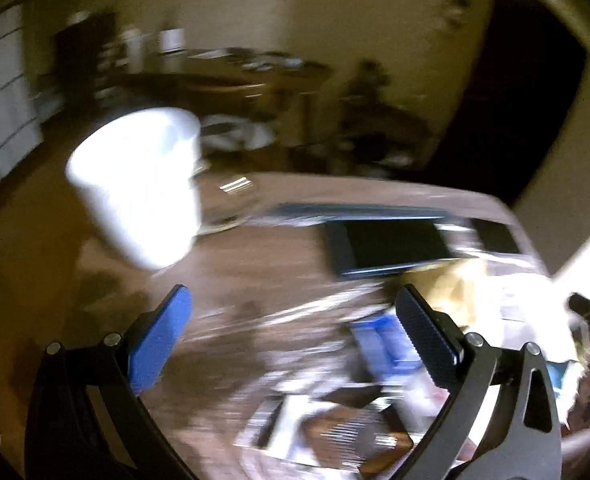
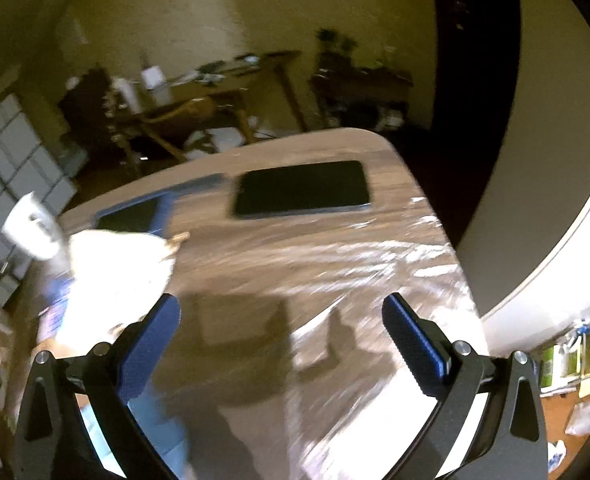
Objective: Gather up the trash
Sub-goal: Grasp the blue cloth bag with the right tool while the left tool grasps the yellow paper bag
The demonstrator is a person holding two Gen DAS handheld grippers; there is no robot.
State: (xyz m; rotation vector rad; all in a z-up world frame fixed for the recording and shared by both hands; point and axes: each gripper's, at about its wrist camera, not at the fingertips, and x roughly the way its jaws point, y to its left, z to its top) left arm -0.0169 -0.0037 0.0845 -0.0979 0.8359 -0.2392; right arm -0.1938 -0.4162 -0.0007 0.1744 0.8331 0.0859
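Both views are motion-blurred. My left gripper (image 1: 295, 304) is open and empty above the wooden table (image 1: 255, 264). A white paper cup (image 1: 139, 188) stands ahead of it at the table's left edge. Blurred litter, with a blue packet (image 1: 383, 344) and pale paper (image 1: 467, 280), lies under and right of the left gripper. My right gripper (image 2: 281, 312) is open and empty above clear plastic film (image 2: 375, 264) on the table. A crumpled white wrapper (image 2: 119, 276) lies beside its left finger. The white cup also shows in the right wrist view (image 2: 31, 228).
A black tablet (image 2: 301, 188) lies flat at the table's far side; it also shows in the left wrist view (image 1: 391, 244). A second dark device (image 2: 131, 216) lies left of it. Behind stand a cluttered wooden desk (image 2: 215, 92) and a dark doorway (image 2: 471, 60).
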